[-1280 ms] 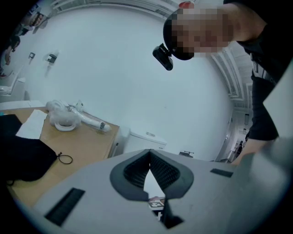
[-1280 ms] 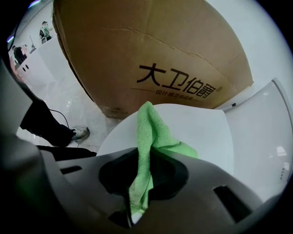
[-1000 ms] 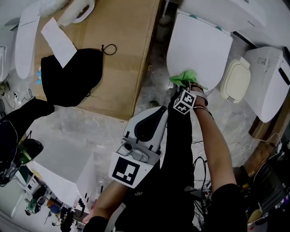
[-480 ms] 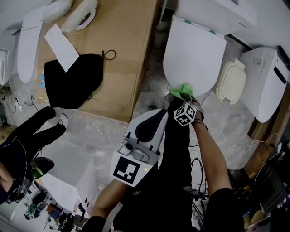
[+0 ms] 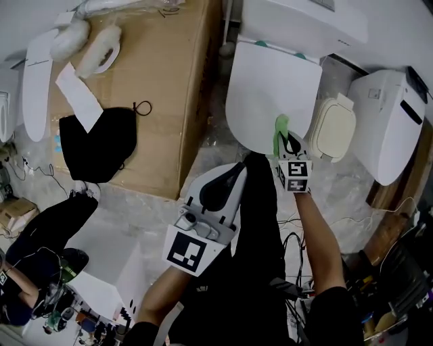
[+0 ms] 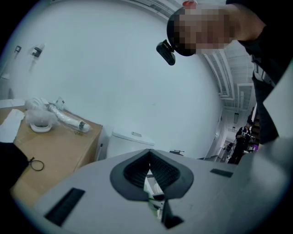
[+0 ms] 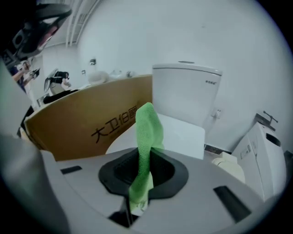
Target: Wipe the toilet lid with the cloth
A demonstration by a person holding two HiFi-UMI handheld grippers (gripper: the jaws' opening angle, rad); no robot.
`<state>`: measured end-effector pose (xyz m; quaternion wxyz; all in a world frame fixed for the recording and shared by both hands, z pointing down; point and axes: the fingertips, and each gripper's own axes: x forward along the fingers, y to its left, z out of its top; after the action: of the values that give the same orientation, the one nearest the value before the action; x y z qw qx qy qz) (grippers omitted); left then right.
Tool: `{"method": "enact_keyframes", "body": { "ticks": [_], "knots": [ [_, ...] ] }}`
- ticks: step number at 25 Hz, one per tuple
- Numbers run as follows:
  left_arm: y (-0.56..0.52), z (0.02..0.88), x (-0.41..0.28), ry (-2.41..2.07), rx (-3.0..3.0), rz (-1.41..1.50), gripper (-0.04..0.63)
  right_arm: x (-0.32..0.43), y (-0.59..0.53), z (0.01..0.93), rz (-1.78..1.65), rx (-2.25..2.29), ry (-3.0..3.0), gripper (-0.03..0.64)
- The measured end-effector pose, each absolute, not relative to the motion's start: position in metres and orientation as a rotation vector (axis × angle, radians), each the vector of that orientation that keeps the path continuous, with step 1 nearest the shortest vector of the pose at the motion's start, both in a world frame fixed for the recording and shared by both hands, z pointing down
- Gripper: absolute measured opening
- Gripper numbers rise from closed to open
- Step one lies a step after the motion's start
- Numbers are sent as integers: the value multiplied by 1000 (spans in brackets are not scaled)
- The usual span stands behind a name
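Observation:
The white toilet lid (image 5: 270, 91) lies shut below the tank (image 5: 304, 20). My right gripper (image 5: 287, 144) hovers over the lid's front right edge, shut on the green cloth (image 5: 280, 132), which stands as a narrow strip between the jaws. In the right gripper view the cloth (image 7: 147, 132) rises out of the right gripper (image 7: 142, 171) in front of the lid (image 7: 183, 135). My left gripper (image 5: 233, 174) hangs low in front of the toilet, away from the lid. In its own view the left gripper (image 6: 149, 172) shows its jaws together with nothing held.
A big cardboard box (image 5: 166, 81) stands left of the toilet, with a black bag (image 5: 95, 142) and white paper on it. Right of the toilet lie a cream lid (image 5: 335, 128) and a white seat unit (image 5: 392, 121). Cables (image 5: 298, 246) run over the floor. A person crouches at lower left (image 5: 40, 236).
The right gripper moved right along the lid's front edge and turned. The cloth, bunched on the edge before, now stands as a thin strip in the jaws. The left gripper stayed put.

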<state>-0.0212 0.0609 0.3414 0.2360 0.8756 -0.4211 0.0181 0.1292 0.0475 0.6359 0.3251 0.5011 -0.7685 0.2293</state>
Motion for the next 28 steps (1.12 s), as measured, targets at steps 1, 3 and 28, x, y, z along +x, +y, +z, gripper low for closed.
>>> {"method": "enact_keyframes", "body": {
  "ticks": [1, 3, 28],
  "knots": [
    [54, 342, -15, -1154, 2399, 52, 6, 142, 31, 631, 615, 1376, -2008, 55],
    [40, 344, -4, -1155, 2391, 53, 6, 169, -3, 622, 624, 1483, -1990, 55],
    [-91, 404, 61, -1274, 2227, 115, 6, 246, -193, 748, 494, 1167, -1773, 55]
  ]
}}
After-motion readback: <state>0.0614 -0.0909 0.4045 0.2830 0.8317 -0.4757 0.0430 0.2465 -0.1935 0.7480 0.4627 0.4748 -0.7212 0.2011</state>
